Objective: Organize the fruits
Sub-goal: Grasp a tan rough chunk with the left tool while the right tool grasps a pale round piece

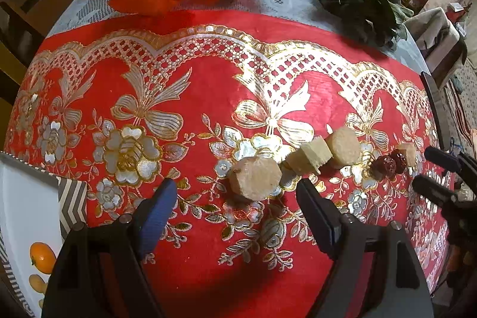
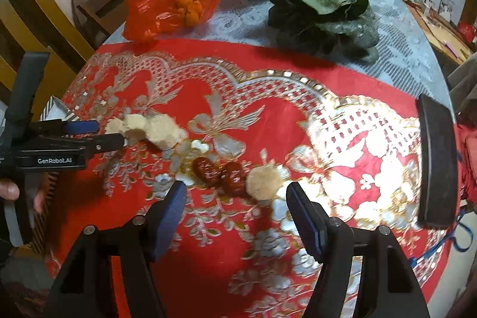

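At the counter's left edge sits a white tray with a grey zigzag border (image 1: 73, 198), holding a small orange fruit (image 1: 42, 257). The left gripper (image 1: 235, 187) hangs over the red gold-patterned cloth (image 1: 193, 97), its fingers (image 1: 158, 207) spread on either side of a pale beige peeled chunk (image 1: 255, 178), not touching it. Further right lie two more pale chunks (image 1: 342, 148), then two dark red dates (image 2: 220, 172) and a pale round piece (image 2: 263, 179). The right gripper (image 2: 235, 189) hovers just before these, fingers (image 2: 171, 209) spread and empty. A dark green leafy vegetable (image 2: 323, 8) lies toward the far right edge.
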